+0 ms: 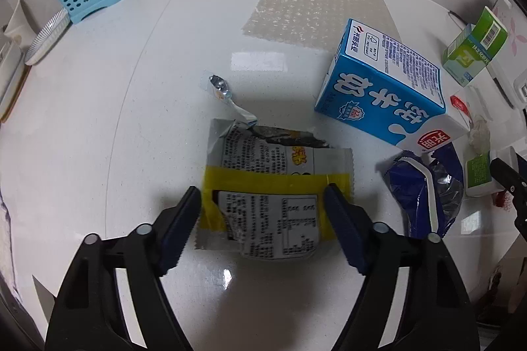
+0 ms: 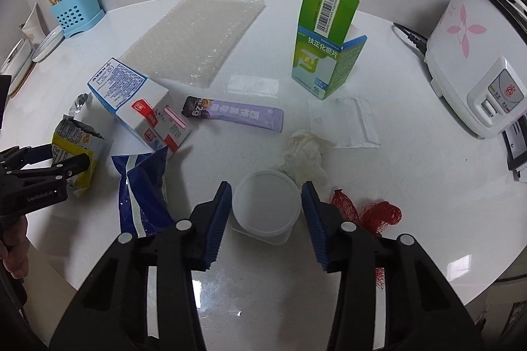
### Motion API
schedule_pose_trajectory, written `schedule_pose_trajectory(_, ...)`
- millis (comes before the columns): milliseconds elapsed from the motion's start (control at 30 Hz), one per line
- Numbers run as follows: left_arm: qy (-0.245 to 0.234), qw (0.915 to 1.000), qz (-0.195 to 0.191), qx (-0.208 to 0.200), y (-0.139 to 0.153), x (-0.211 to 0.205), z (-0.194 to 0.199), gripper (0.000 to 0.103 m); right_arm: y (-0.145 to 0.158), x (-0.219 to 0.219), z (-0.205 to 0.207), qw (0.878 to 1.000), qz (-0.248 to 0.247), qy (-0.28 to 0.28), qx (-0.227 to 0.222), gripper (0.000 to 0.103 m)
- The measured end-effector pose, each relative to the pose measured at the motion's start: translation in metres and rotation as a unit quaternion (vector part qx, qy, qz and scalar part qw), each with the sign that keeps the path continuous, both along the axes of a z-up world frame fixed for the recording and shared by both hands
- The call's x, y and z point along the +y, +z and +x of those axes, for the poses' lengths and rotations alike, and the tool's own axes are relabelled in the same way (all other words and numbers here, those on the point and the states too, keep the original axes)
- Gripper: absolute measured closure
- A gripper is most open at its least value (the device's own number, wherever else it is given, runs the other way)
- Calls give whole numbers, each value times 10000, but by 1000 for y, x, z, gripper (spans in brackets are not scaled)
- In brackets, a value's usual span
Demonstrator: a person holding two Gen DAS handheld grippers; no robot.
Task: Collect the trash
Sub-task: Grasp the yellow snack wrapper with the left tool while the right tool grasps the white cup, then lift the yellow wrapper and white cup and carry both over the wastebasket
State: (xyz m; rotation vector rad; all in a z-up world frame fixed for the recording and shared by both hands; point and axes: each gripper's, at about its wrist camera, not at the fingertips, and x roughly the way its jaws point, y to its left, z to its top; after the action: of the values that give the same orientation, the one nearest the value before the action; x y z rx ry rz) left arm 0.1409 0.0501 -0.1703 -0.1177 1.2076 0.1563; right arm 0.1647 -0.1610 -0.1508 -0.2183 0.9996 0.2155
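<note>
The left hand-held gripper (image 1: 263,189) hangs wide open astride a torn yellow-and-silver foil snack wrapper (image 1: 263,186) on the white counter (image 1: 98,137). A blue-and-white milk carton (image 1: 385,87) lies beside a crumpled dark-blue wrapper (image 1: 425,189).

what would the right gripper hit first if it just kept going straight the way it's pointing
Most likely the white plastic cup, which sits between the open fingers of the right gripper. Just beyond it lies the crumpled tissue. Depth is hard to judge, so the fingers may pass either side of the cup before touching it.
</note>
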Motion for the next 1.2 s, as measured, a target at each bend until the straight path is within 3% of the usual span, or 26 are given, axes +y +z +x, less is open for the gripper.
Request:
schedule_pose_trajectory(233,24,9998,-2,173,-4,4,-3,57,2,-1,-2,10000,63,7,-10,68)
schedule_pose_trajectory(400,-26,9997,-29,258,-4,2,-5,85,4,-3,-6,9999,126,-15,-29,68)
schedule_pose_trajectory(467,14,9996,-66,265,-3,2,-8,88,7,-4,-7,9999,139,-22,-66,68)
schedule_pose_trajectory(833,59,9998,-176,-119,28,0,-36,91,26,-13,-22,9993,307,-60,-205,68)
schedule_pose_trajectory(1200,-252,9972,-373,-598,70,7,-72,91,48,-15,-55,9980,448,-308,-323,68)
